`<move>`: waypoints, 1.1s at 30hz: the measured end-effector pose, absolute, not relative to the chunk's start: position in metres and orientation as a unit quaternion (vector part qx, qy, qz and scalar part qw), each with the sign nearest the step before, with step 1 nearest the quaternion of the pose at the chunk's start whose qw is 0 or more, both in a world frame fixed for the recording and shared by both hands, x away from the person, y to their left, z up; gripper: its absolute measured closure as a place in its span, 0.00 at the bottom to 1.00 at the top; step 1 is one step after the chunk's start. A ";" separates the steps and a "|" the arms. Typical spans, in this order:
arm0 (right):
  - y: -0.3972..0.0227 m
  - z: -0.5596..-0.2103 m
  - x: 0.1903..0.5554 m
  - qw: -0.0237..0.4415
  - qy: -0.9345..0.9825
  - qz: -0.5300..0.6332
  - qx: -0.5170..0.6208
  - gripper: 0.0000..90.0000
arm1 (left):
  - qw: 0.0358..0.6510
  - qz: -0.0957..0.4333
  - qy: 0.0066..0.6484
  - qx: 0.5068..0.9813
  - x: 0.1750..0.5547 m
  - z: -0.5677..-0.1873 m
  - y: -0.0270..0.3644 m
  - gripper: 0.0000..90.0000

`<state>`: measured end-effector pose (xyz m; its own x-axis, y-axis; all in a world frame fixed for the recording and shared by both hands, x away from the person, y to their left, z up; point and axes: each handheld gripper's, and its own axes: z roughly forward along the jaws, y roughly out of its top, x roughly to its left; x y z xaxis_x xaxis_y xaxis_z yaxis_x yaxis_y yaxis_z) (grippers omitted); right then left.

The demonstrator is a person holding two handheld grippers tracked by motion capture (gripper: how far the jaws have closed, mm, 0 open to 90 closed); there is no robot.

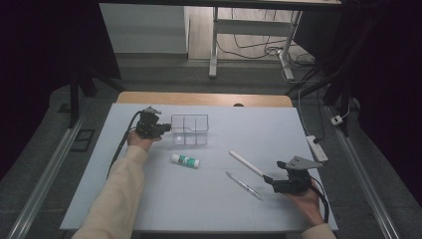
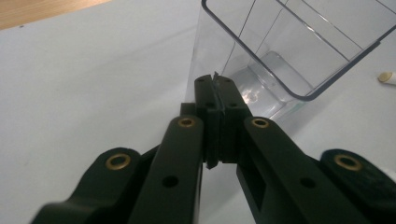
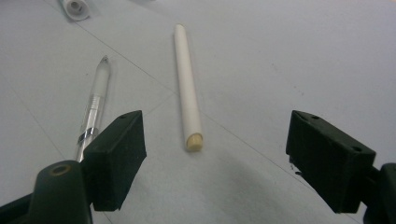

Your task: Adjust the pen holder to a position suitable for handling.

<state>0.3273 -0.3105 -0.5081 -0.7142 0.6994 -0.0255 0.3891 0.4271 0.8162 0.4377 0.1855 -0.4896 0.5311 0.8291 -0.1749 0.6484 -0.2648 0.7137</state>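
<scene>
Cream sleeves; black left gripper point(image 1: 164, 128), brass rivets; trailing cable.

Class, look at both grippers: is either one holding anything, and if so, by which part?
The left gripper is shut on the clear box, pinching its thin side wall. The right gripper holds nothing; its jaws stand open before the white stick.

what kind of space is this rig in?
Probably a lab or office workroom: a desk frame with loose cables on the floor behind, a power strip, and a white work table with dark curtains at the sides.
</scene>
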 end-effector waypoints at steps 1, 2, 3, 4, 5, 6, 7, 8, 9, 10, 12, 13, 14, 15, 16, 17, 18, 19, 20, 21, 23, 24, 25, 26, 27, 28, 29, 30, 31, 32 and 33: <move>-0.310 -0.508 0.327 0.184 0.824 0.422 0.330 0.21 | 0.382 0.118 0.470 0.787 0.438 -0.489 0.184 0.99; -0.310 -0.508 0.327 0.184 0.824 0.422 0.330 0.21 | 0.383 0.118 0.469 0.788 0.439 -0.489 0.182 0.99; -0.311 -0.508 0.327 0.184 0.824 0.422 0.330 0.21 | 0.383 0.117 0.468 0.788 0.440 -0.489 0.180 0.99; -0.311 -0.508 0.327 0.184 0.824 0.422 0.330 0.21 | 0.383 0.117 0.466 0.789 0.440 -0.489 0.179 0.99; -0.311 -0.508 0.327 0.184 0.824 0.422 0.330 0.21 | 0.384 0.117 0.465 0.789 0.441 -0.489 0.178 0.99; -0.310 -0.508 0.327 0.184 0.824 0.423 0.330 0.21 | 0.384 0.116 0.465 0.789 0.441 -0.489 0.177 0.99; -0.310 -0.508 0.327 0.184 0.824 0.423 0.330 0.21 | 0.385 0.116 0.464 0.790 0.442 -0.489 0.176 0.99; -0.310 -0.508 0.327 0.184 0.824 0.422 0.330 0.21 | 0.384 0.116 0.463 0.790 0.442 -0.489 0.175 0.99; -0.310 -0.508 0.327 0.183 0.824 0.422 0.330 0.21 | 0.385 0.115 0.462 0.791 0.443 -0.490 0.174 0.99; -0.310 -0.508 0.327 0.182 0.824 0.423 0.330 0.21 | 0.386 0.113 0.463 0.790 0.443 -0.490 0.173 0.99; -0.309 -0.508 0.326 0.184 0.824 0.424 0.328 0.22 | 0.384 0.113 0.460 0.792 0.443 -0.490 0.172 0.99; -0.309 -0.508 0.326 0.184 0.824 0.425 0.327 0.22 | 0.384 0.113 0.460 0.793 0.443 -0.490 0.171 0.99; -0.308 -0.509 0.326 0.182 0.824 0.425 0.326 0.22 | 0.383 0.112 0.461 0.793 0.443 -0.490 0.170 0.99; -0.308 -0.509 0.326 0.182 0.824 0.425 0.326 0.22 | 0.384 0.111 0.459 0.793 0.443 -0.490 0.170 0.99; -0.308 -0.509 0.327 0.182 0.825 0.425 0.325 0.22 | 0.384 0.112 0.459 0.793 0.443 -0.490 0.169 0.99; -0.308 -0.509 0.327 0.182 0.825 0.424 0.326 0.22 | 0.383 0.111 0.460 0.793 0.443 -0.490 0.168 0.99; -0.308 -0.509 0.327 0.182 0.825 0.424 0.325 0.22 | 0.384 0.110 0.458 0.794 0.443 -0.490 0.167 0.99; -0.308 -0.509 0.326 0.182 0.827 0.422 0.325 0.22 | 0.385 0.109 0.458 0.794 0.443 -0.490 0.166 0.99; -0.308 -0.509 0.326 0.182 0.825 0.424 0.325 0.22 | 0.385 0.109 0.457 0.795 0.443 -0.490 0.166 0.99; -0.308 -0.509 0.327 0.182 0.826 0.423 0.325 0.22 | 0.385 0.108 0.456 0.795 0.443 -0.490 0.165 0.99; -0.308 -0.509 0.327 0.182 0.826 0.422 0.325 0.22 | 0.387 0.105 0.453 0.796 0.443 -0.490 0.163 0.99; -0.308 -0.509 0.327 0.181 0.827 0.422 0.325 0.22 | 0.387 0.104 0.453 0.797 0.443 -0.490 0.162 0.99; -0.308 -0.509 0.327 0.181 0.827 0.422 0.325 0.22 | 0.387 0.104 0.452 0.797 0.443 -0.490 0.161 0.99; -0.308 -0.509 0.327 0.180 0.827 0.422 0.325 0.22 | 0.388 0.104 0.452 0.797 0.443 -0.491 0.161 0.99; -0.308 -0.509 0.327 0.180 0.827 0.421 0.325 0.22 | 0.389 0.102 0.452 0.796 0.443 -0.491 0.160 0.99; -0.308 -0.509 0.327 0.180 0.827 0.421 0.325 0.22 | 0.389 0.102 0.451 0.797 0.443 -0.491 0.160 0.99; -0.308 -0.509 0.327 0.180 0.828 0.421 0.325 0.22 | 0.388 0.103 0.450 0.798 0.443 -0.491 0.159 0.99; -0.307 -0.509 0.327 0.180 0.827 0.421 0.325 0.22 | 0.388 0.103 0.450 0.798 0.443 -0.491 0.158 0.99; -0.307 -0.509 0.327 0.181 0.828 0.421 0.325 0.22 | 0.388 0.103 0.450 0.798 0.443 -0.491 0.157 0.99; -0.307 -0.509 0.327 0.181 0.827 0.421 0.325 0.22 | 0.386 0.104 0.449 0.799 0.443 -0.490 0.157 0.99; -0.308 -0.509 0.327 0.180 0.828 0.421 0.326 0.22 | 0.387 0.104 0.449 0.799 0.444 -0.490 0.156 0.99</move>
<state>0.3269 -0.3076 -0.5093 -0.7235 0.6899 -0.0236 0.3877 0.4344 0.8130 0.4437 0.1560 -0.4901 0.5751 0.7977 -0.1813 0.6373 -0.2979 0.7108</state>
